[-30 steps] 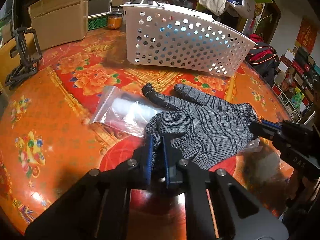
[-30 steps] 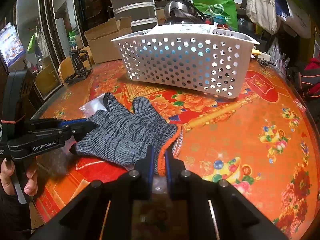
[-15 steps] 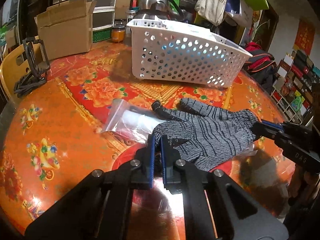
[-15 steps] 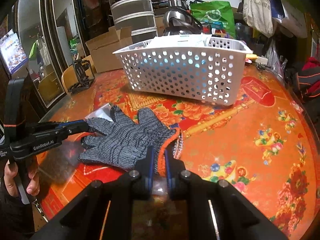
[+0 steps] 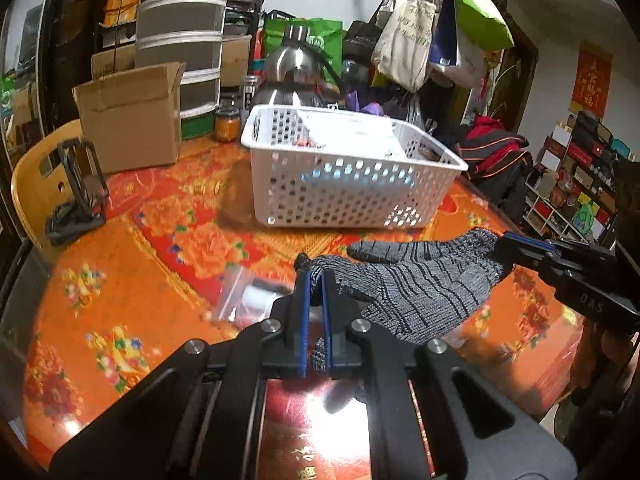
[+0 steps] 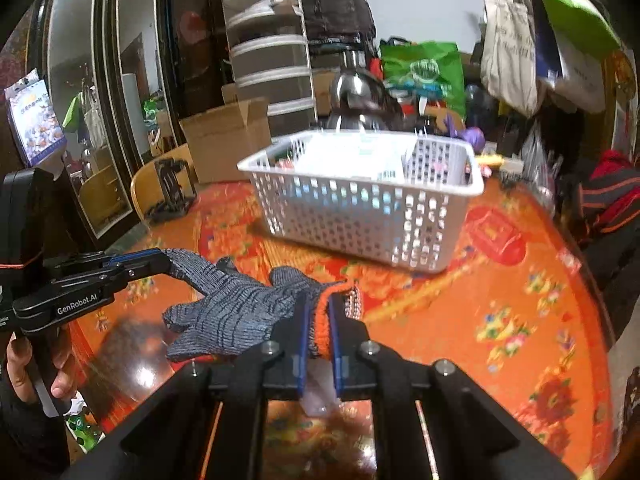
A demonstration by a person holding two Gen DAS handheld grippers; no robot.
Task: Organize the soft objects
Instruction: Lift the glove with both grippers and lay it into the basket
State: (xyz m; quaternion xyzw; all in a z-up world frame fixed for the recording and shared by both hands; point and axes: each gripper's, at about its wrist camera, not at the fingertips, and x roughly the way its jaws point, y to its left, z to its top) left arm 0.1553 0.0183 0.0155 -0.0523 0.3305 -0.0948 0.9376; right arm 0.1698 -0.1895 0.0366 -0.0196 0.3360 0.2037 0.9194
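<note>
Two grippers are holding one grey knitted glove [image 5: 416, 280] between them, above the orange flowered table [image 5: 120, 280]. The left gripper [image 5: 314, 288] is pinching the finger end of the glove with its jaws nearly together, and the right gripper [image 6: 318, 320] is clamping the orange cuff with its jaws narrow around the fabric. In the left wrist view the glove is hanging stretched from one tool to the other, clear of the tabletop. Beyond it a white perforated basket [image 5: 340, 196] is standing on the table, and pale, flat things are lying inside it, too blurred to name. A clear plastic bag [image 5: 248, 296] with something white in it is lying on the table, below and left of the glove. Behind the basket an open cardboard box [image 5: 128, 120] is sitting near a steel kettle [image 5: 296, 76]; what the box contains is hidden.
</note>
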